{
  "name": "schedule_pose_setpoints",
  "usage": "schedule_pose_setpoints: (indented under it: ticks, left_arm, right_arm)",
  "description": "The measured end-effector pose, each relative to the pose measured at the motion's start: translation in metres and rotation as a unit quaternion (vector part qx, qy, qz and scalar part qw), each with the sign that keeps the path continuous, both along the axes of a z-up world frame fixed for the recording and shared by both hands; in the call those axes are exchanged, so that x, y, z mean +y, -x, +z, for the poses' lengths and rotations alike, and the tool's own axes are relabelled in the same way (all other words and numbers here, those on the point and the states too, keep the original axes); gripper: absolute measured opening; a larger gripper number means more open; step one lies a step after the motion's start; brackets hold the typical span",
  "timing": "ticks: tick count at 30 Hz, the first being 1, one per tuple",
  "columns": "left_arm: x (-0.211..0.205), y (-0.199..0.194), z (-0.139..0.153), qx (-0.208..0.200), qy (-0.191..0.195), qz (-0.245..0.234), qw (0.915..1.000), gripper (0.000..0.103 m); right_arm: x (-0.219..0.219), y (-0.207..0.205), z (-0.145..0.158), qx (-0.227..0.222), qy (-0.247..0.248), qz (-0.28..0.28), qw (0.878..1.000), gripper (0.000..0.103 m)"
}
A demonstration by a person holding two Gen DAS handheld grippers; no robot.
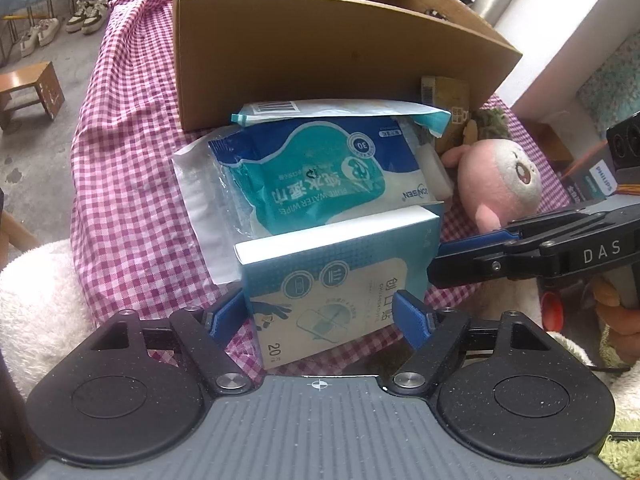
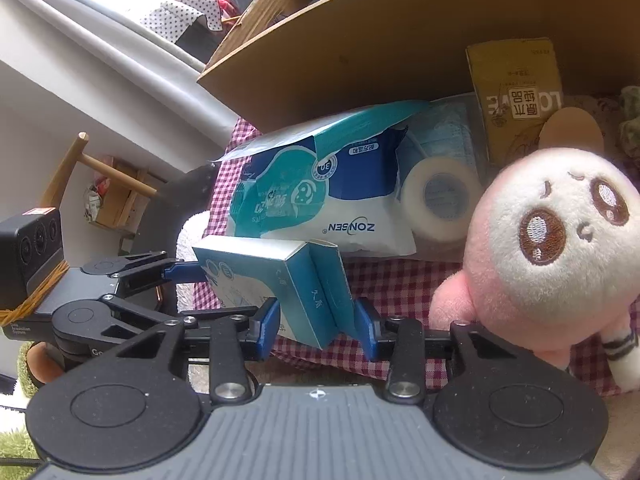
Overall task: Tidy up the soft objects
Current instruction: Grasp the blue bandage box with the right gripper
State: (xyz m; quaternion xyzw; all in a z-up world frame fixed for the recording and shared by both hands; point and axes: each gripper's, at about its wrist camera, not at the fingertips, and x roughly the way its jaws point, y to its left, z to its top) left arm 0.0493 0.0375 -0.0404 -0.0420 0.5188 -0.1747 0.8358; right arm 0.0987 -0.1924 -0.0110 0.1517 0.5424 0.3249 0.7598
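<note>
A light-blue bandage box (image 1: 332, 280) stands on the pink checked cloth (image 1: 132, 200). My left gripper (image 1: 322, 312) has its blue pads on both sides of the box's wide face. My right gripper (image 2: 318, 320) has its pads on both sides of the box's narrow end (image 2: 316, 292), and its fingers (image 1: 472, 256) reach in from the right. Behind the box lies a blue wet-wipe pack (image 1: 320, 176) on a white pouch. A pink plush toy (image 1: 496, 176) lies to the right, close to my right gripper (image 2: 552, 248).
An open cardboard box (image 1: 320, 48) stands behind the pile. A tape roll (image 2: 440, 200), a yellow tissue pack (image 2: 516, 96) and a masks pouch lie by it. White fluffy fabric (image 1: 36, 288) is at the near left. A Philips box (image 1: 596, 180) sits far right.
</note>
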Motion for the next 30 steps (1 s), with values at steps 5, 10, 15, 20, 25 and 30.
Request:
schedule_pose_setpoints:
  ticks: [5,10,15,20,25,30]
  left_arm:
    - [-0.002,0.001,0.001,-0.011,-0.005,0.004,0.9999,0.078]
    - [-0.001,0.006,0.009,-0.027,-0.003,0.011,0.9996,0.077]
    - [-0.004,0.021,0.026,-0.053,0.003,0.007,0.9986,0.077]
    - [-0.004,0.033,0.046,-0.086,0.011,0.014,0.9962,0.076]
    - [0.002,0.03,0.082,-0.124,0.031,0.022,0.9916,0.076]
    - [0.009,-0.005,0.121,-0.145,0.067,0.028,0.9868,0.076]
  right_arm:
    - [-0.005,-0.001,-0.004,-0.012,-0.009,-0.022,1.0,0.043]
    - [-0.006,0.001,-0.011,-0.031,-0.023,-0.036,0.999,0.043]
    - [-0.01,0.013,-0.001,-0.045,-0.035,-0.044,0.997,0.042]
    - [-0.022,0.023,0.015,-0.064,-0.057,-0.056,0.995,0.042]
    - [-0.029,0.03,0.035,-0.079,-0.083,-0.063,0.991,0.042]
    - [-0.032,0.018,0.078,-0.12,-0.097,-0.063,0.986,0.042]
